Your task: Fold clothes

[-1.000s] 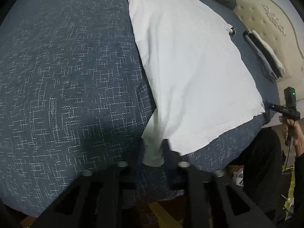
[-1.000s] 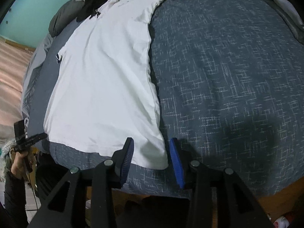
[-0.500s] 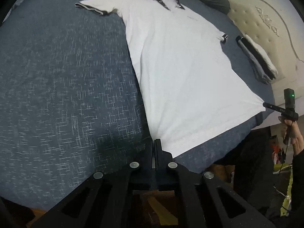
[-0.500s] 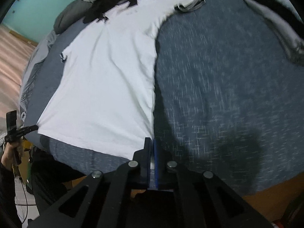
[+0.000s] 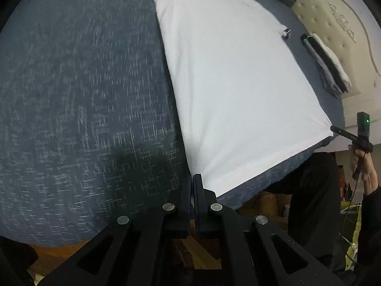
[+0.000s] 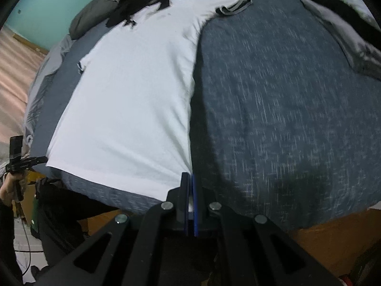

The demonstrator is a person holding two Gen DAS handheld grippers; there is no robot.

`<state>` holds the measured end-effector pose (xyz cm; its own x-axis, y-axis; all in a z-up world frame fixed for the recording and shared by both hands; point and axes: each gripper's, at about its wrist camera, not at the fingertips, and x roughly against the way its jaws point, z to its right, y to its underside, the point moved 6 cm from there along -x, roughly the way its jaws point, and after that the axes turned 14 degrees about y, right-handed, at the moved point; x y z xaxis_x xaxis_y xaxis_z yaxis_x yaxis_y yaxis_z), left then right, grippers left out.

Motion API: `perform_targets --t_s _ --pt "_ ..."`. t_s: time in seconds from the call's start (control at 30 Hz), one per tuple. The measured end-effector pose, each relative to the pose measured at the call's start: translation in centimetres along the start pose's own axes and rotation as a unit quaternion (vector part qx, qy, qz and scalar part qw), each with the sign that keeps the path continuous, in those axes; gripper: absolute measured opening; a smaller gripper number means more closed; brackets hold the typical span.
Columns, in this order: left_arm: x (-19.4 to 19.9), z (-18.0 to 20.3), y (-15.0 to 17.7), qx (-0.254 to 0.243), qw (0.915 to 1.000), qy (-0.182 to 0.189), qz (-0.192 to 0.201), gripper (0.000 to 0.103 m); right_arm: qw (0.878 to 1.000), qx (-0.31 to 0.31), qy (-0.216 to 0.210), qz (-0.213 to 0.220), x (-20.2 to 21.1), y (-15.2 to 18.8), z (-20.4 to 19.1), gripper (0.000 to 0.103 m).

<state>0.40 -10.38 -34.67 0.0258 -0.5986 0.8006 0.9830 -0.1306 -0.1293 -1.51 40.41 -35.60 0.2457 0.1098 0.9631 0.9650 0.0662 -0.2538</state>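
My left gripper (image 5: 192, 178) is clamped on one hem corner of the white shirt (image 5: 238, 78); my right gripper (image 6: 189, 178) pinches the other corner. The shirt stretches away from both across the blue bedspread (image 6: 285, 107).

no readable text, labels or numbers anywhere, faint chest mark on the white shirt (image 5: 238, 76) (too blurred to read)

Bare bedspread (image 5: 83, 95) beside shirt (image 5: 233, 83); folded garment (image 6: 345, 31) beyond.
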Motion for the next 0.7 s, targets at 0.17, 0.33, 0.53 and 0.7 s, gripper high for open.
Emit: perform_targets --t_s 0.17,0.33,0.53,0.7 --pt "-2.0 -1.0 0.1 0.019 0.9998 0.006 -0.007 0.002 1.0 -0.015 0.008 -0.012 -2.3 0.7 1.0 0.002" --pt "-2.8 -1.4 -0.1 0.026 0.9996 0.007 -0.005 0.002 1.0 -0.014 0.004 -0.012 -3.1 1.1 1.3 0.002" --pt "-2.5 -0.9 -0.5 0.018 0.9996 0.015 0.014 0.003 1.0 -0.016 -0.019 0.006 -2.8 0.8 1.2 0.003" --pt "-2.0 -0.3 -0.5 -0.001 0.9999 0.002 0.015 0.01 0.999 -0.026 -0.027 0.015 -2.6 -0.1 1.3 0.006"
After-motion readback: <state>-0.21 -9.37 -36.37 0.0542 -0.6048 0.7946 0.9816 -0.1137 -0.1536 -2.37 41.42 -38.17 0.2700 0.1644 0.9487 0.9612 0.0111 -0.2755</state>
